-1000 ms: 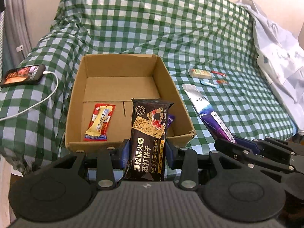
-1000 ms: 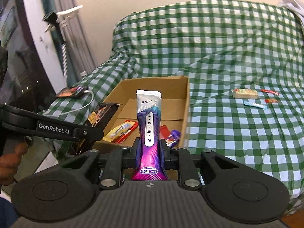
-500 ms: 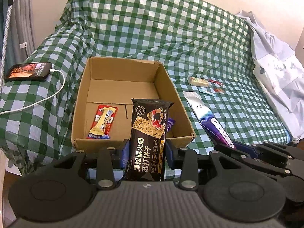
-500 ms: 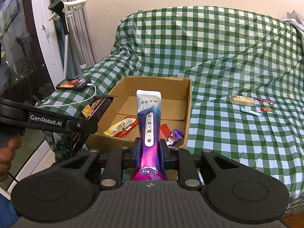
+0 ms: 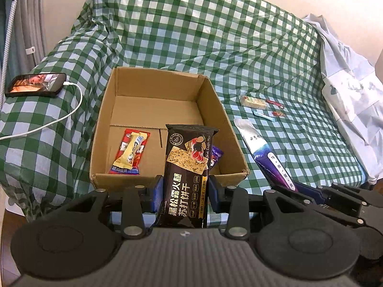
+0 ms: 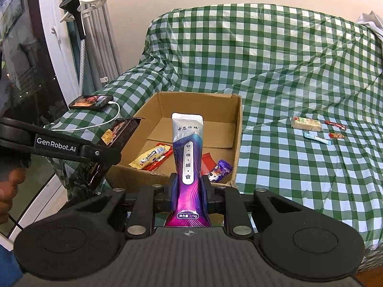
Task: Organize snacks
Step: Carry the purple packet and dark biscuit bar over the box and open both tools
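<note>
My left gripper is shut on a black cracker packet, held upright just in front of the open cardboard box. My right gripper is shut on a purple and silver sachet, also in front of the box. The box holds a red and yellow snack bar and a small purple packet. The sachet also shows in the left wrist view. The cracker packet shows in the right wrist view.
The box sits on a sofa under a green checked cover. Several small snacks lie on the seat right of the box. A phone with a white cable rests on the left armrest. Pale cloth lies at the right.
Both grippers have drawn back and up from the box, still holding their packets. The box and sofa look smaller and farther away.
</note>
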`<state>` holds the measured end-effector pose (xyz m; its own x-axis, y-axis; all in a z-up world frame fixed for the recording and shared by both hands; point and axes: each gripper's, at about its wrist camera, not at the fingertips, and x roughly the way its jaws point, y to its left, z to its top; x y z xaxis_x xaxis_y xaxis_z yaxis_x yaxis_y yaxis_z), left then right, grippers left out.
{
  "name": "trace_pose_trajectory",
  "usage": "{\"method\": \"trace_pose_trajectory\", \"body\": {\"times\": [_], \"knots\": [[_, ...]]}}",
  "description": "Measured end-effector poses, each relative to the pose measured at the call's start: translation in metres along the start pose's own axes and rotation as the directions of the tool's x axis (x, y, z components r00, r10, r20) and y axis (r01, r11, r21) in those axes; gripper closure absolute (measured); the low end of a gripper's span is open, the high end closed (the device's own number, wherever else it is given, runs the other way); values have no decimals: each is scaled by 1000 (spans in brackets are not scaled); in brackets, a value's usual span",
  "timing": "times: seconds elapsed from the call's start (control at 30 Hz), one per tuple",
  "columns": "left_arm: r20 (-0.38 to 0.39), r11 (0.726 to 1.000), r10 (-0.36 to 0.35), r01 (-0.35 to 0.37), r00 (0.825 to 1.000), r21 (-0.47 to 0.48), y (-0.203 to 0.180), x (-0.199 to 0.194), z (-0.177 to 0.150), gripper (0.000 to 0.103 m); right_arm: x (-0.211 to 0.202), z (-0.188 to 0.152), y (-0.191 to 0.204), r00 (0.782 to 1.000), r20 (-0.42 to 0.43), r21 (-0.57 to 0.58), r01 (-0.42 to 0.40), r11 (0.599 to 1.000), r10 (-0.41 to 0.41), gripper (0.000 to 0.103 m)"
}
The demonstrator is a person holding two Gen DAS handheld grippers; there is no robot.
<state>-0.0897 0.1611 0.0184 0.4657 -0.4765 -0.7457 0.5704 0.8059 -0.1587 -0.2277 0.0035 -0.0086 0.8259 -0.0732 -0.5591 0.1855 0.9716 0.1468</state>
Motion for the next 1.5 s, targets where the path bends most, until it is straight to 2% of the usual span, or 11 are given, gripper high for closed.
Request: {"method": "trace_pose_trajectory", "body": {"times": [0.27,0.67,1.13,1.5], "knots": [[-11,1000,3,-4,1000,-19,3,7,5,60,6,-2,-1,1000,-9,7,1,1000,-1,83],[-9,998,25,-26,1000,-52,20,29,33,60,29,8,-1,999,-43,0,12,1000,-12,82],[-15,996,69,-70,997,-60,38,81,69,60,89,34,-5,995,-97,-6,21,1000,-21,82],[-45,994,89,-92,995,-53,54,136,94,60,150,51,-21,990,-139,6,39,999,-38,82]]}}
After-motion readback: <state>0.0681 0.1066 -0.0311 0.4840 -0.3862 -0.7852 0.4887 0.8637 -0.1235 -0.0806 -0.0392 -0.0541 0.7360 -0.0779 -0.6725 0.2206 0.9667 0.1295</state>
